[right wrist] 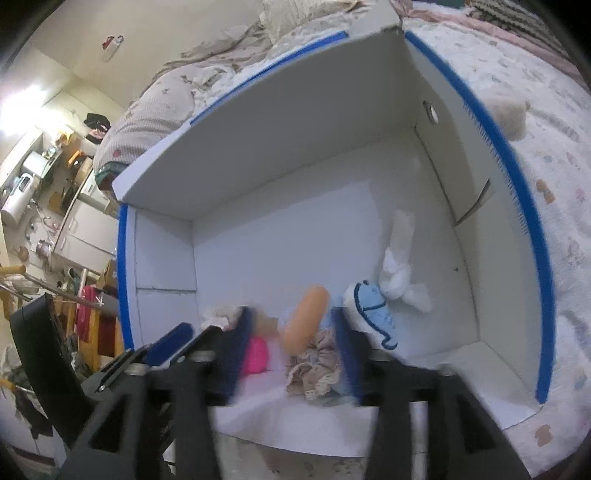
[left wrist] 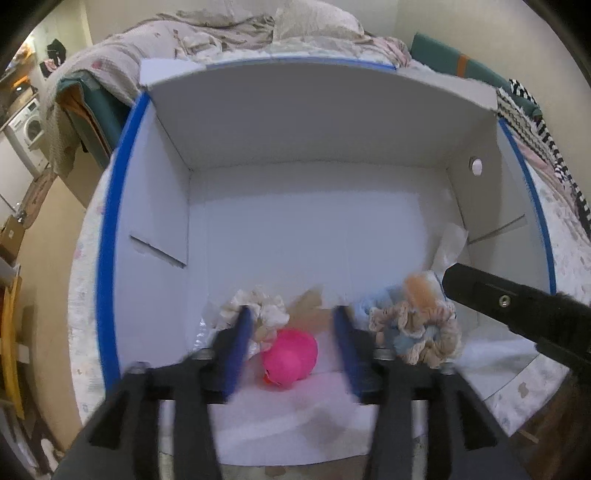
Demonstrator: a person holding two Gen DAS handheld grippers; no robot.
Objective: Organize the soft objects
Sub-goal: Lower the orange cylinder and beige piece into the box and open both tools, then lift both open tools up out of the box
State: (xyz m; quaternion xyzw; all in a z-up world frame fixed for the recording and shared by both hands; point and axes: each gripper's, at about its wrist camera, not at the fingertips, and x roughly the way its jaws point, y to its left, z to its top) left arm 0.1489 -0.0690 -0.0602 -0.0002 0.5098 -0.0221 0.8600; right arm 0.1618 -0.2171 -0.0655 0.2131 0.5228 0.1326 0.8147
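Observation:
A white cardboard box with blue-taped rims stands open on the bed; it also shows in the right wrist view. Soft things lie at its near end: a pink ball, a cream scrunchie, a beige scrunchie, an orange plush, a blue whale plush and a white plush. My left gripper is open and empty just above the pink ball. My right gripper is open and empty over the orange plush and the beige scrunchie.
The box sits on a patterned bedspread with crumpled blankets behind it. A beige soft thing lies on the bed right of the box. Shelves and appliances stand at the far left. The right gripper's body enters the left wrist view.

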